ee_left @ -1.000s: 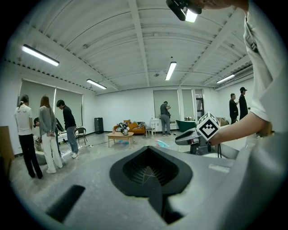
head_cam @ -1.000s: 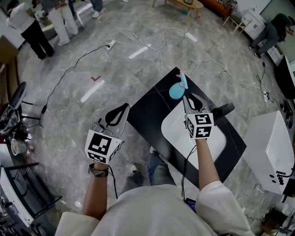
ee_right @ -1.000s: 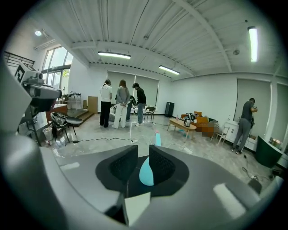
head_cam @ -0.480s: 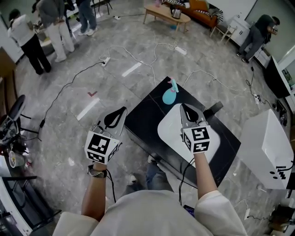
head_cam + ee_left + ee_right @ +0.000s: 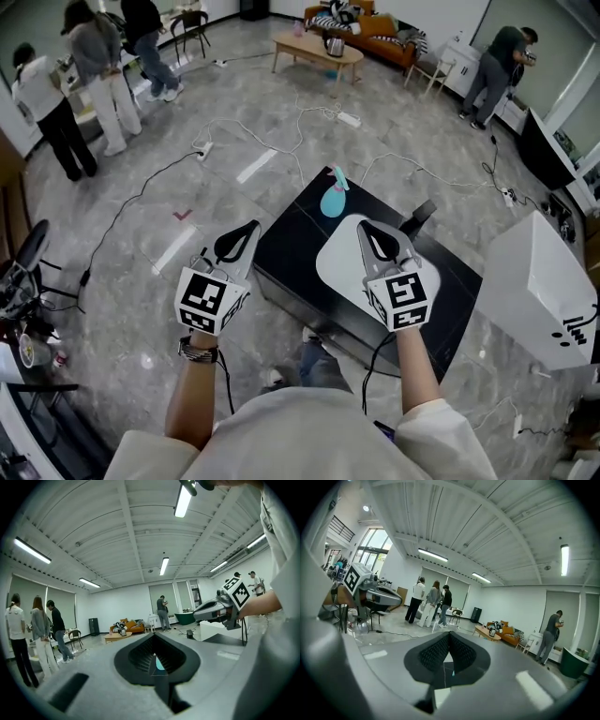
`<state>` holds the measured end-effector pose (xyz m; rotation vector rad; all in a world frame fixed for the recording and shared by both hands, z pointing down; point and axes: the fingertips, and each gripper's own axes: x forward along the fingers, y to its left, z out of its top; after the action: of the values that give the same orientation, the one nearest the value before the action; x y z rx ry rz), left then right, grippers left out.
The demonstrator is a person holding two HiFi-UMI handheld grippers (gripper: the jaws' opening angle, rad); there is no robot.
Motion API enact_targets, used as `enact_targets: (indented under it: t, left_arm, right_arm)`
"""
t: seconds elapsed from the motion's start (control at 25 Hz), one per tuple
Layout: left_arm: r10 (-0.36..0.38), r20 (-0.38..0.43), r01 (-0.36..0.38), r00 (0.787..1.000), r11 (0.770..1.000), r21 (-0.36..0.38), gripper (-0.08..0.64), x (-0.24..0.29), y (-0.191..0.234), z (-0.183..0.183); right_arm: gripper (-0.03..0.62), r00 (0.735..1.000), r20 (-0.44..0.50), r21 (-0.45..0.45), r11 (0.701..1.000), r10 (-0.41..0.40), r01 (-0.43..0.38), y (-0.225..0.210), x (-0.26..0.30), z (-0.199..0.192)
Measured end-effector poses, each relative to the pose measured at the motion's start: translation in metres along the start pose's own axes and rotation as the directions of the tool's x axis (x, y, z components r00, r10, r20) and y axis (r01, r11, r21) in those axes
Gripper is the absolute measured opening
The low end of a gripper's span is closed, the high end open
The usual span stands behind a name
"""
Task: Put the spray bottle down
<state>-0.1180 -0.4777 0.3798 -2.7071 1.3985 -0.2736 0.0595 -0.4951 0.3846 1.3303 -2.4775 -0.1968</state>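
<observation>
Cream cloth of the person's shirt fills the bottom of the head view. Both bare forearms reach forward from it, about level, with the wrists straight.

The left hand-held gripper hangs over the grey floor, just left of the black bench. Its marker cube faces up to the camera. In the left gripper view its jaws meet at the tips and hold nothing; a thin slit below the tips shows a sliver of teal.

The right hand-held gripper is over a white mat that lies on the bench. Its jaws are pressed together and empty too. Its cube and the right forearm hide the near part of the mat and the near edge of the bench.

The spray bottle, teal with a pink trigger, is on the bench by the far corner, just beyond the mat and apart from both grippers. It is small here and seems to stand upright, but I am not sure.

Farther off, cables run over the floor, and a white cabinet at the right is cut off by the frame.
</observation>
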Motion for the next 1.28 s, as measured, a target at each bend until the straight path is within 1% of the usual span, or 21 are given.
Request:
enact_targets:
  t: [0.4, 0.68, 0.92, 1.28]
  left_arm:
    - [-0.022, 0.047, 0.019, 0.999, 0.998, 0.059, 0.005, -0.024, -0.012, 0.037]
    - [-0.027, 0.081, 0.020, 0.996, 0.996, 0.087, 0.005, -0.032, -0.018, 0.058]
    - [-0.045, 0.086, 0.036, 0.995, 0.995, 0.097, 0.005, -0.031, -0.024, 0.063]
    - [-0.057, 0.077, 0.049, 0.995, 0.994, 0.096, 0.005, -0.030, -0.029, 0.057]
  right_arm:
    - [0.006, 0.999, 0.034, 0.032, 0.999, -0.038, 0.037, 0.013, -0.056, 0.029]
    - [0.005, 0.996, 0.063, 0.038, 0.997, -0.070, 0.067, 0.011, -0.080, 0.044]
    - [0.005, 0.994, 0.061, 0.036, 0.996, -0.087, 0.085, 0.008, -0.088, 0.047]
    - [0.005, 0.995, 0.053, 0.037, 0.996, -0.089, 0.087, 0.009, -0.088, 0.041]
